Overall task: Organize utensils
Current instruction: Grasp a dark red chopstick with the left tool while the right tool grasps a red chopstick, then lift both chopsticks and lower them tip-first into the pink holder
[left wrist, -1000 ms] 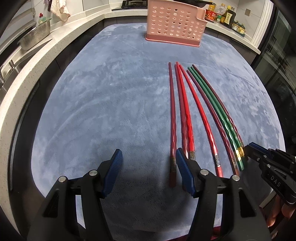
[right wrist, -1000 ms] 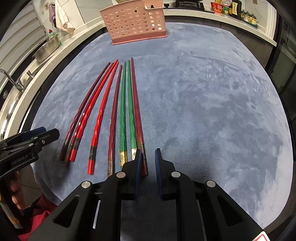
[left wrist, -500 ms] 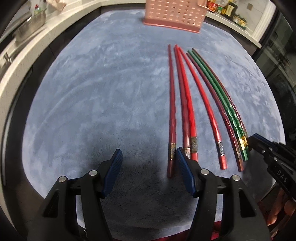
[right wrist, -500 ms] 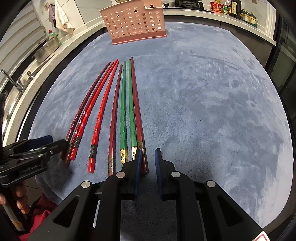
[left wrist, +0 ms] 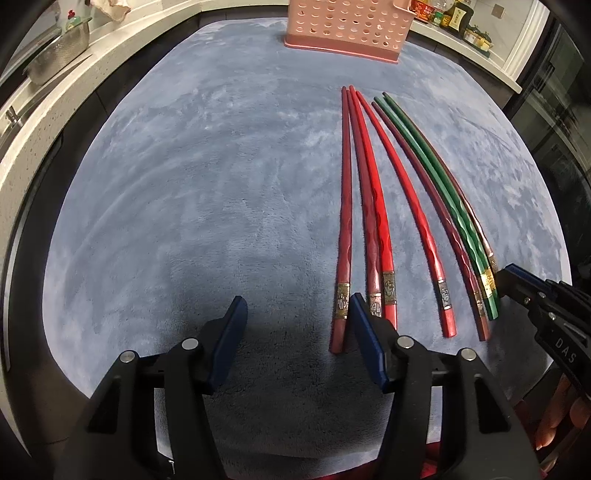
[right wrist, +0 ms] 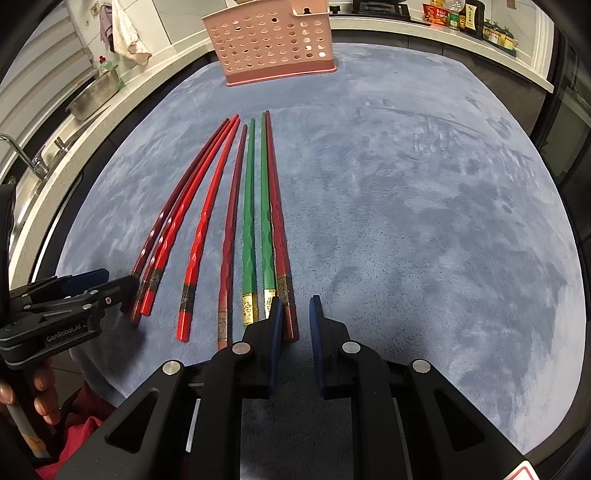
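Note:
Several chopsticks lie side by side on the blue-grey mat: red ones, dark red ones and two green ones. In the right wrist view the green pair lies left of a dark red chopstick. My left gripper is open and empty just above the mat, its right finger beside the butt of the leftmost dark red chopstick. My right gripper has its jaws a narrow gap apart, empty, at the butt end of the rightmost dark red chopstick.
A pink perforated utensil basket stands at the far edge of the mat, also in the right wrist view. A white counter with a steel bowl and a sink runs along the left. Bottles stand at back right.
My left gripper has pulled back toward the near edge and settled by the chopstick butts. My right gripper has barely moved. The chopsticks have not moved.

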